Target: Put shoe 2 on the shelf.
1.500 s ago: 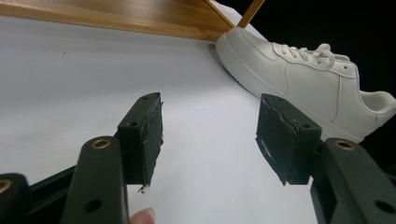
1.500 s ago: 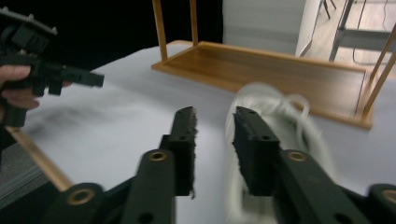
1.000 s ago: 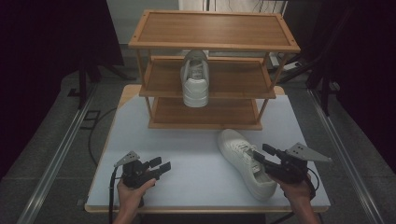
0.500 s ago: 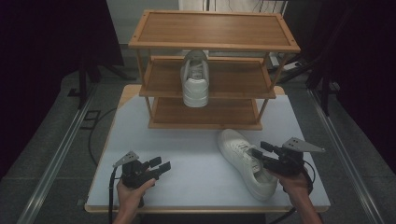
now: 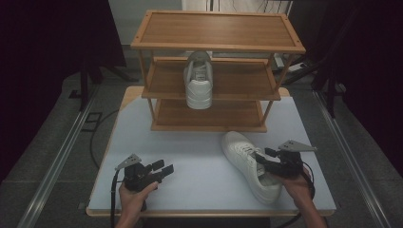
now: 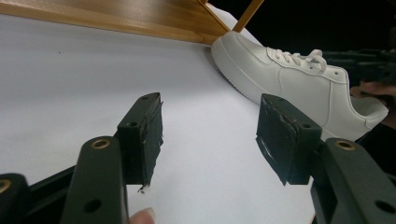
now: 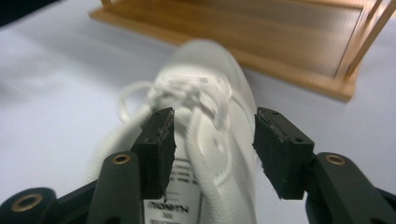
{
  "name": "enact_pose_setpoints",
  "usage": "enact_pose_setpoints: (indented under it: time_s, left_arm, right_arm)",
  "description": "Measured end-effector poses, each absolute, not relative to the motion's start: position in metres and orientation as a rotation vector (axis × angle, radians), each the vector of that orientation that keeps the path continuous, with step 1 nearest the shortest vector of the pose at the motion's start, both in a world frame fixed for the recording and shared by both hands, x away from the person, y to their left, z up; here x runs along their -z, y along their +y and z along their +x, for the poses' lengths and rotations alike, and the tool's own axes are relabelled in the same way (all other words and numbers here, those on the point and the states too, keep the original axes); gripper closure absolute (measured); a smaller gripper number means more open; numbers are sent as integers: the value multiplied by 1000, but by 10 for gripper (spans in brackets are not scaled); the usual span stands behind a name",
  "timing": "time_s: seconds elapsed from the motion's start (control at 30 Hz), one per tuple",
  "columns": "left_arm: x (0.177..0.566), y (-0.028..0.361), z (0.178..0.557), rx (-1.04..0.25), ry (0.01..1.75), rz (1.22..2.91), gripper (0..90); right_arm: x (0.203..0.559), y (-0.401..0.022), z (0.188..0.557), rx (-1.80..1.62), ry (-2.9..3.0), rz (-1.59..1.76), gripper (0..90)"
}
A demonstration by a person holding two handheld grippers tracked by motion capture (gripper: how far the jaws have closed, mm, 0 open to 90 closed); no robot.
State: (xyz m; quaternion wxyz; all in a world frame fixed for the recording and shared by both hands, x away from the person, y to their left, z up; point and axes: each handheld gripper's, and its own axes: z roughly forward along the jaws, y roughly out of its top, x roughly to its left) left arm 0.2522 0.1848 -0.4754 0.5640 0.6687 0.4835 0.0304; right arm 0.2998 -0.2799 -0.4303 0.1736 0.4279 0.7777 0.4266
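A white sneaker (image 5: 242,156) lies on the white table (image 5: 190,152) at the right, toe toward the wooden rack (image 5: 218,28). My right gripper (image 5: 264,160) hovers over its laced top near the opening. In the right gripper view the gripper (image 7: 210,135) is open. Its jaws, which have just closed a little, straddle the tongue and laces of the sneaker (image 7: 205,65) without pressing on them. A second white sneaker (image 5: 198,83) stands on the rack's middle shelf. My left gripper (image 5: 164,170) rests at the front left, open and empty (image 6: 210,135), facing the table sneaker (image 6: 299,79).
The three-shelf rack stands at the table's far side, its bottom shelf (image 5: 209,114) and top shelf bare. Dark curtains and floor rails flank the table. Bare white tabletop (image 6: 93,60) lies between the two grippers.
My right gripper has come down and a little left onto the sneaker's laced top. The left gripper and both sneakers have stayed put.
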Motion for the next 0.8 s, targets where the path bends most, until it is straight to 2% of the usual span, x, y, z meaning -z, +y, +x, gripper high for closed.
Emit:
enact_pose_setpoints:
  time_s: [0.1,0.17,0.23,0.27,0.4,0.8]
  left_arm:
    - [475,185,252,-68,1138,1571,412]
    - [475,185,252,-67,1136,1570,412]
    - [475,185,253,-67,1134,1570,412]
    - [475,184,252,-63,1136,1568,412]
    - [475,184,252,-62,1131,1569,412]
    - [476,189,253,-57,1145,1552,413]
  right_arm:
    - [435,-280,303,-1178,2218,1213,512]
    - [437,-281,304,-1206,2228,1198,596]
    - [437,-280,303,-1199,2230,1188,626]
    - [438,-277,302,-1143,2219,1159,717]
    - [441,-280,302,-1145,2194,1171,792]
    - [447,-289,297,-1296,2090,1279,827]
